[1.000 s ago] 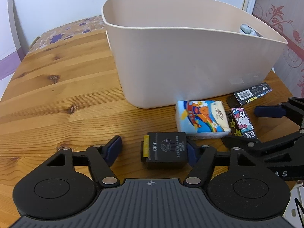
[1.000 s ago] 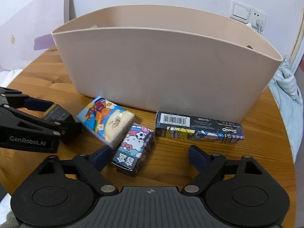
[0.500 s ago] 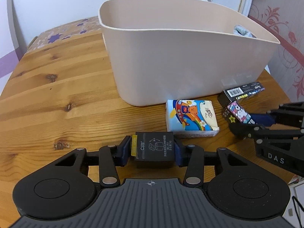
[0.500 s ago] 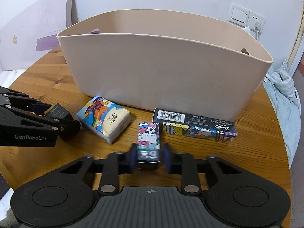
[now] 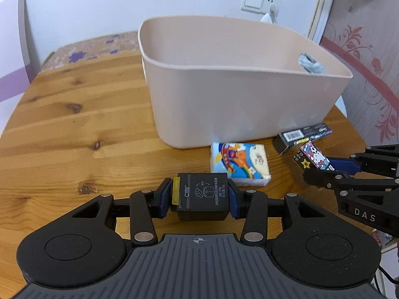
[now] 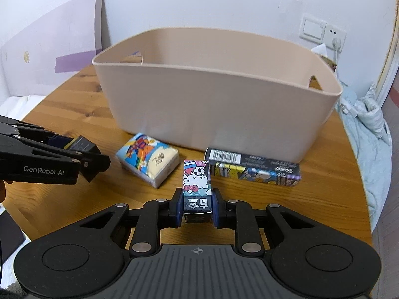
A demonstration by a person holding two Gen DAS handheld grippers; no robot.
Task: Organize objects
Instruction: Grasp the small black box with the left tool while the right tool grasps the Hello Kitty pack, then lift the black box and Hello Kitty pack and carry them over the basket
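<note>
Left gripper point(image 5: 202, 200) jaws clamped on small black box point(image 5: 202, 199), right gripper point(image 6: 197, 208) jaws clamped on cartoon-cat printed carton point(image 6: 197, 186), beige plastic tub point(image 6: 217, 104) behind on round wooden desk point(image 5: 74, 124)

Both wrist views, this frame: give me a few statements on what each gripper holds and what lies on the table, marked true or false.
1. The left gripper is shut on the black box. True.
2. The right gripper is open and empty. False: its fingers clamp the cartoon cat box.
3. The tissue pack lies inside the beige bin. False: it lies on the table in front of the bin.
4. The long barcode box lies on the table in front of the bin. True.
</note>
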